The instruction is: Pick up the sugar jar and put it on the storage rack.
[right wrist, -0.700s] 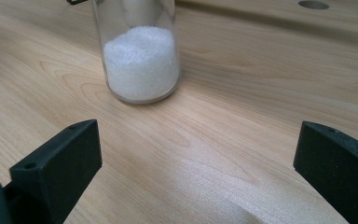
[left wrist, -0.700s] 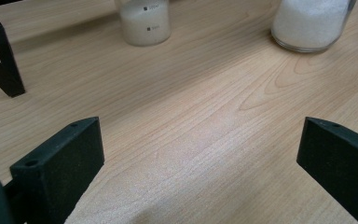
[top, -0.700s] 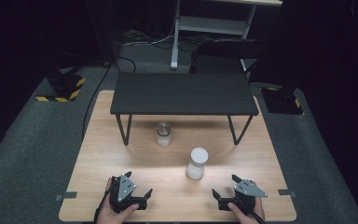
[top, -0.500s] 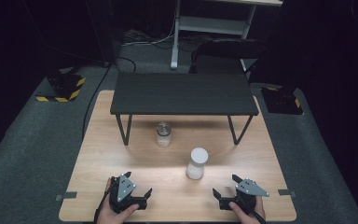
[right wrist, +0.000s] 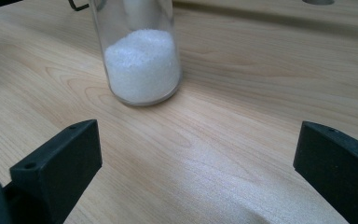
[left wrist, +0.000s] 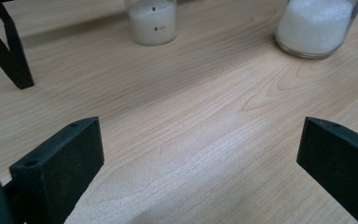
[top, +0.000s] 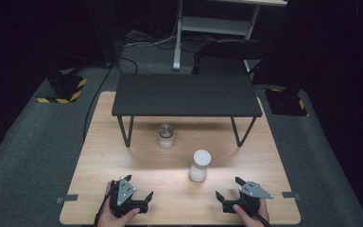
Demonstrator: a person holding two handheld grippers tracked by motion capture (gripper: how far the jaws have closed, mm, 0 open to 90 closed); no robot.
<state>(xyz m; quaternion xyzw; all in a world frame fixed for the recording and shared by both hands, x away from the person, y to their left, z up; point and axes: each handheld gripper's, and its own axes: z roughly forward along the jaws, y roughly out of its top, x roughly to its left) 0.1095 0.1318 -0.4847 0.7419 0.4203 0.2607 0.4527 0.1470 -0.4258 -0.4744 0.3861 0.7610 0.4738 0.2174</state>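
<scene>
Two glass jars of white powder stand on the wooden table (top: 123, 156). The jar with a white lid (top: 200, 165) (right wrist: 140, 60) (left wrist: 317, 25) is near the table's middle, ahead and left of my right gripper (top: 229, 188). The jar with a metal lid (top: 166, 136) (left wrist: 152, 21) stands farther back, just in front of the black shelf (top: 185, 94). My left gripper (top: 137, 186) rests at the front left edge. Both grippers are open and hold nothing, their jaws wide apart in the left gripper view (left wrist: 200, 163) and the right gripper view (right wrist: 198, 163).
The low black shelf stands on thin black legs (top: 124, 130) (left wrist: 10, 51) across the back half of the table. Grey tape marks (top: 67, 198) sit at the front corners. Beyond the table lie grey carpet, cables and yellow-black striped blocks (top: 61, 90).
</scene>
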